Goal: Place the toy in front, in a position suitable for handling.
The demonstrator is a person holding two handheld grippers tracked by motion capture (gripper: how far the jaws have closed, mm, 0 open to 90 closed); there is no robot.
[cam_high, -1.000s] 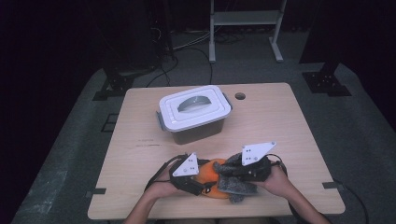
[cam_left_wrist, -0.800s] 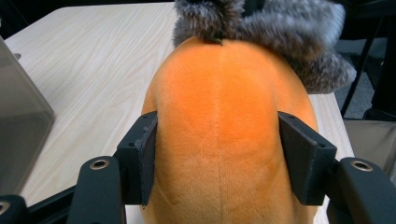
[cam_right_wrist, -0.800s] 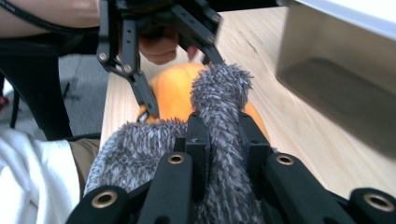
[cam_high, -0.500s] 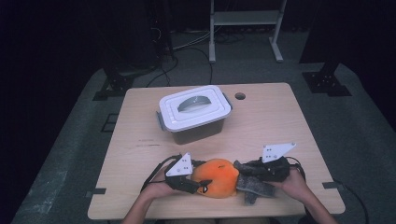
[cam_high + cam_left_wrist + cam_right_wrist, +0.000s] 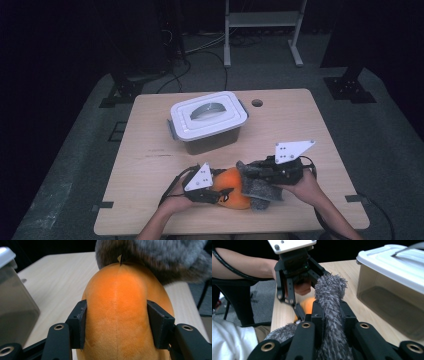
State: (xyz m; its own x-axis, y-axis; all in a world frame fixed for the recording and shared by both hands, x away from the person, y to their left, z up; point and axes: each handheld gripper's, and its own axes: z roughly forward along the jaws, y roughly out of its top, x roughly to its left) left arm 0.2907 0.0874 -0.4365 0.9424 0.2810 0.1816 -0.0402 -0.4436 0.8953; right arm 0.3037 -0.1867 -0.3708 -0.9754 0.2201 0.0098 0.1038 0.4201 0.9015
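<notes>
An orange plush toy [image 5: 235, 194] with a grey furry part [image 5: 261, 186] lies near the table's front edge. My left gripper [image 5: 222, 195] comes at it from the left. In the left gripper view its jaws have just been closing, and the pads [image 5: 81, 317] now press both sides of the orange body [image 5: 117, 300], with the grey fur [image 5: 155, 257] beyond. My right gripper [image 5: 251, 173] is shut on a strip of the grey fur [image 5: 329, 292] and holds it up off the table. The right gripper view shows the left gripper [image 5: 295, 300] close ahead.
A clear plastic box with a white lid and handle [image 5: 207, 120] stands at the middle back of the wooden table [image 5: 310, 125], close to the left jaw [image 5: 15, 302]. A round hole [image 5: 257, 103] is in the tabletop behind it. Cables trail from both grippers.
My right gripper pulled away to the right with the grey fur and has risen a little. The orange body is now uncovered. The left hand has stayed in place.
</notes>
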